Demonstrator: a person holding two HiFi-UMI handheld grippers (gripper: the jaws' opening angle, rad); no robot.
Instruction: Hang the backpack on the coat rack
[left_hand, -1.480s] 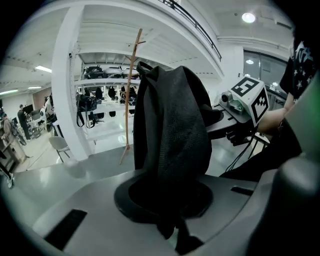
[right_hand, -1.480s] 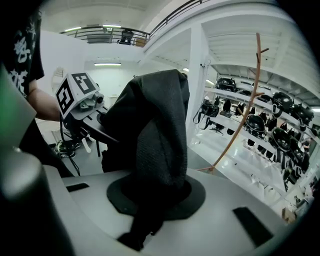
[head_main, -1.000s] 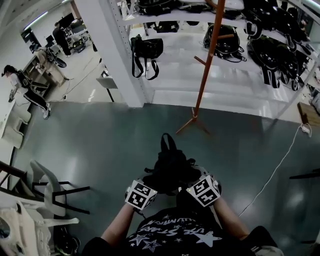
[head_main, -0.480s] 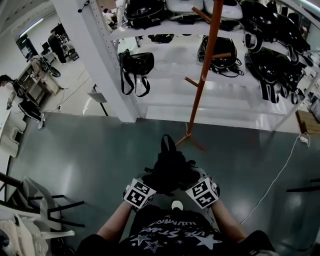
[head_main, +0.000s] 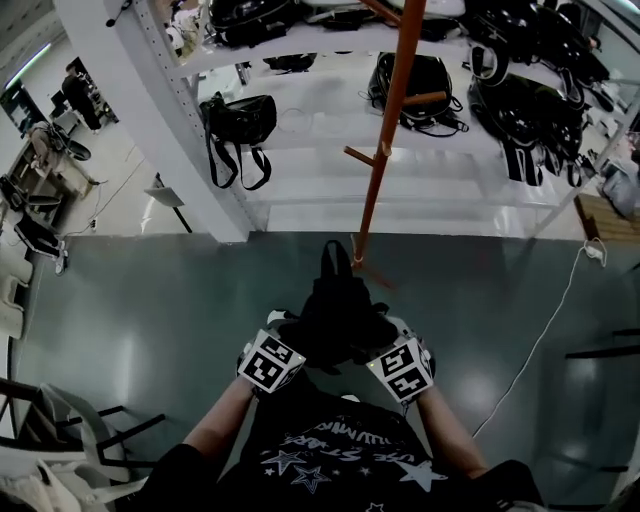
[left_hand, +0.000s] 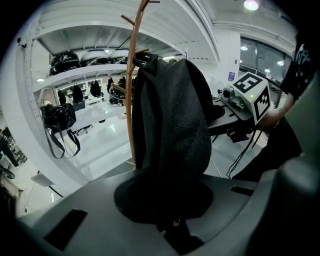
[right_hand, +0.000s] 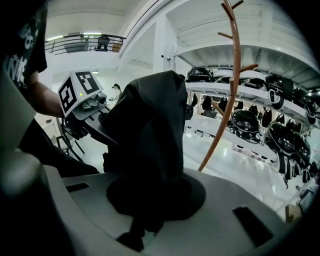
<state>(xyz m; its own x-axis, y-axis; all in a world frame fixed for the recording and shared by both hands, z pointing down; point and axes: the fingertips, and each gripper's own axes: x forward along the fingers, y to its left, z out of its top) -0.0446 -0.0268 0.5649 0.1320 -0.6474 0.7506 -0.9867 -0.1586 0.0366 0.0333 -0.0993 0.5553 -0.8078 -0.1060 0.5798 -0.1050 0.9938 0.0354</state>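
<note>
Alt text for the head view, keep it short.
Top-down: a person holds a black backpack between the left gripper and right gripper, facing an orange-brown coat rack. White shelves of black bags stand behind it.

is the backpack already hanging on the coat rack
No, the backpack is held by the left gripper and right gripper, short of the coat rack.

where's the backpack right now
The backpack is at lower centre of the head view, held off the floor between the left gripper and right gripper, both shut on it, just short of the base of the orange coat rack.
</note>
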